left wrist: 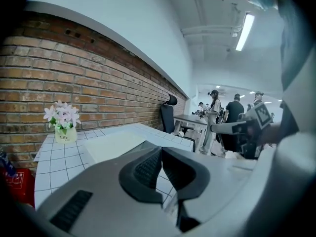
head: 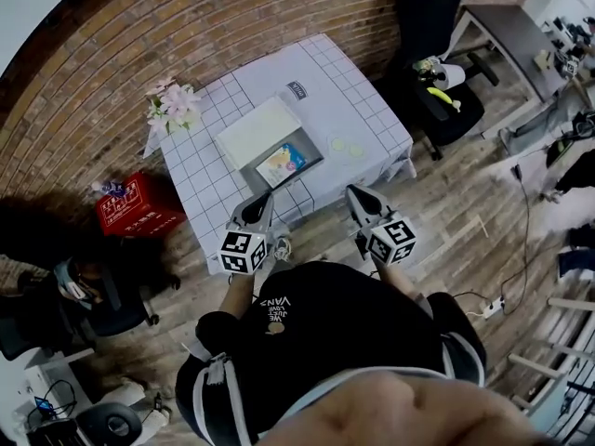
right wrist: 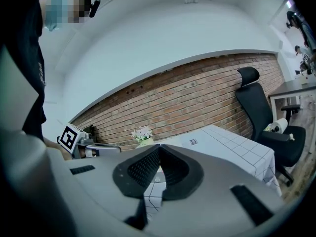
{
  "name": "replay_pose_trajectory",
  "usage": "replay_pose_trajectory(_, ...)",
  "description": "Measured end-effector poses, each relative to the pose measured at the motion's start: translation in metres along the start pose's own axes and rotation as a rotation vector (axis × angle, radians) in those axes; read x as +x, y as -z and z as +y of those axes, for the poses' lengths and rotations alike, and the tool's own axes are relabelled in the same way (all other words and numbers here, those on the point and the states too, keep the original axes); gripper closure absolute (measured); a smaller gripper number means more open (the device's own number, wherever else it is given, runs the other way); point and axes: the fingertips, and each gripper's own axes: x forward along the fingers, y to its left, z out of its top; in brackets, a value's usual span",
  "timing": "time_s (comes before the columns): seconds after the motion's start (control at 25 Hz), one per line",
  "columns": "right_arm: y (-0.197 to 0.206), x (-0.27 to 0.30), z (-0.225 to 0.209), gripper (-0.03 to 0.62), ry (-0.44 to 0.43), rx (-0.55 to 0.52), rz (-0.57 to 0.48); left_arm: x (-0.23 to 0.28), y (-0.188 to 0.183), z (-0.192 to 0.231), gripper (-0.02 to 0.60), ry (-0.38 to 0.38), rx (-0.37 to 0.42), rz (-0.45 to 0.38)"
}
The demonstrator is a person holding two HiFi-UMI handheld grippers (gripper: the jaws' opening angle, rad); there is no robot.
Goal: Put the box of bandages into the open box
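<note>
Left gripper [head: 268,196]: jaws clenched together, nothing between them, lower centre-left, over the table's near edge.
Right gripper [head: 354,193]: jaws pressed together, empty.
Box of bandages [head: 281,163]: mid-frame — lying inside the open box [head: 312,153].
Table [head: 358,110]: checked cloth — carries the open box.

Bright, even indoor light. Ceiling strip lamp [left wrist: 245,31] flares at 1 o'clock, left gripper view. Heavy fisheye bending, black corners. Dark shadow at 9 o'clock, head view.
</note>
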Motion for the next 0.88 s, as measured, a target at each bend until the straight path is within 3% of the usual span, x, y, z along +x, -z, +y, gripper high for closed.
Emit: replay_pose_trajectory(0.88, 0.027, -0.028, 0.028, 0.592, -0.134, -0.028, 0.067, -0.055, 0.023, -0.041, 0.569, -0.128, -0.083, -0.056)
